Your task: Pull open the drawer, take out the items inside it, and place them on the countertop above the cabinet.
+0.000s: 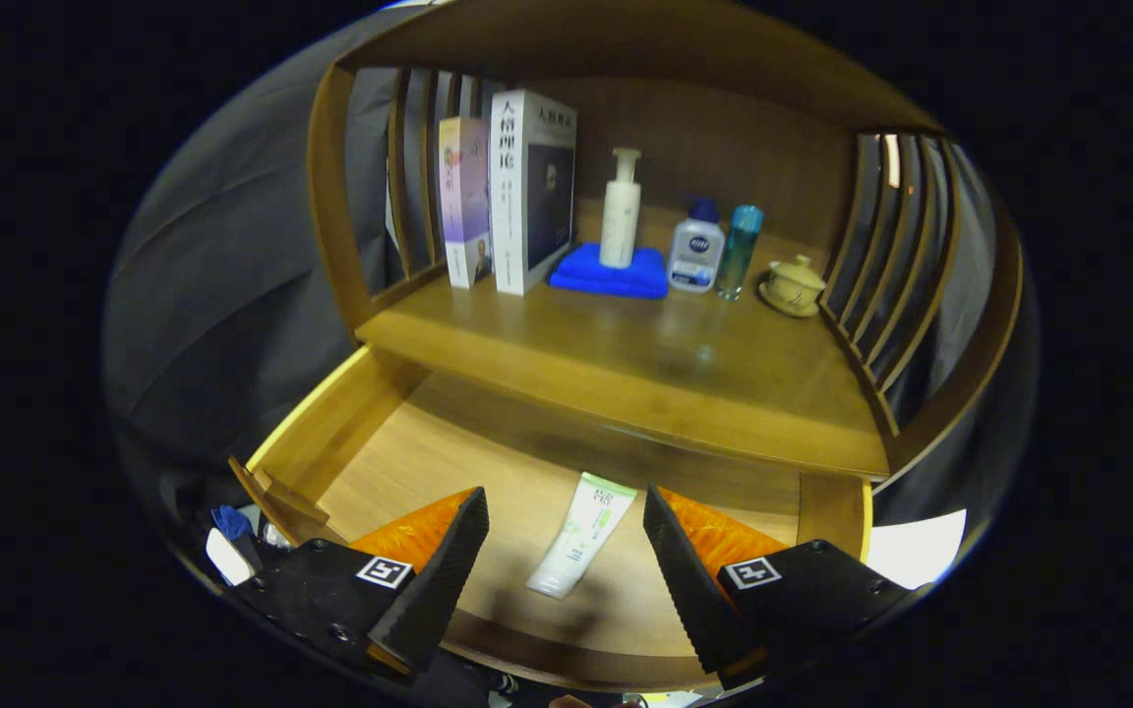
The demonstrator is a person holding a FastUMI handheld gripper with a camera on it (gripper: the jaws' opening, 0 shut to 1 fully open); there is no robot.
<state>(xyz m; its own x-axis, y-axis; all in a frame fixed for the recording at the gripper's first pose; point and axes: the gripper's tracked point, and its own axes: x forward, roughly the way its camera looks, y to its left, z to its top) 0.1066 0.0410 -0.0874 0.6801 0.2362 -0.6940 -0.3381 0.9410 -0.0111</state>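
Wooden and warm-toned, the cabinet's counter [626, 364] has a smooth, slightly glossy top, closed in by a curved back panel and slatted sides; dark cloth hangs beyond the slats. At the back of the counter two upright books [507, 197] stand to the left of a folded blue cloth [611, 275], and a white pump bottle [621, 211] stands on that cloth. Right of the cloth come a squat white bottle with a blue cap [696, 251], a slim teal bottle [739, 251], then a small lidded ceramic cup on a saucer [793, 285]. Below the counter's front edge the drawer [330, 433] is pulled open, its pale wood floor bare but for a flat white-and-green tube [581, 536] lying lengthwise. The claw [566, 560] hangs over the drawer, its black ribbed fingers [439, 580] spread wide on either side of the tube, not touching it.
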